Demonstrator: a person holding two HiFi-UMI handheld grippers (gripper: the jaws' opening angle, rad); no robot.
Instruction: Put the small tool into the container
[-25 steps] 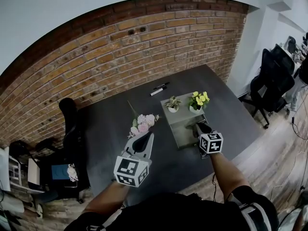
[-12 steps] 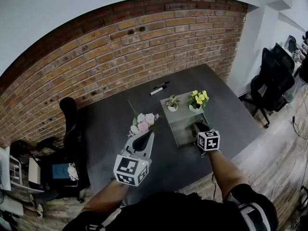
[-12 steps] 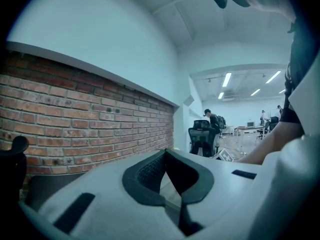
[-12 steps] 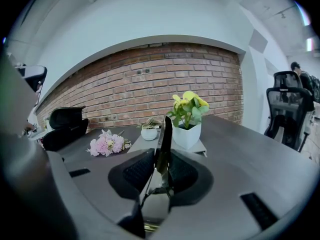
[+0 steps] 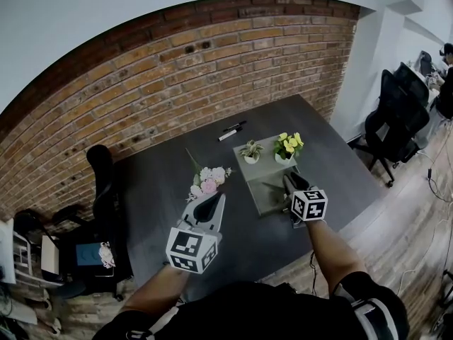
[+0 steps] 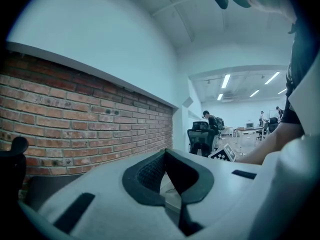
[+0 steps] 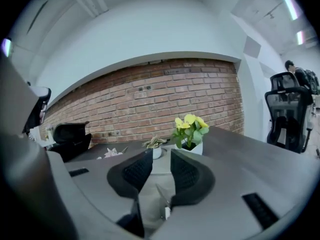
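Above the container (image 5: 265,170), right claw (image 7: 159,164) just opened, pads (image 7: 186,176) off small tool (image 7: 164,204)

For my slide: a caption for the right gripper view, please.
Right claw, jaws just opened, nothing between them; small tool lies below on grey container.

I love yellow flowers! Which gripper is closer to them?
Right. The right gripper, its jaws just opened with nothing gripped, hovers just in front of the yellow flowers, over the grey tray. The left gripper sits farther away, by the pink flowers.
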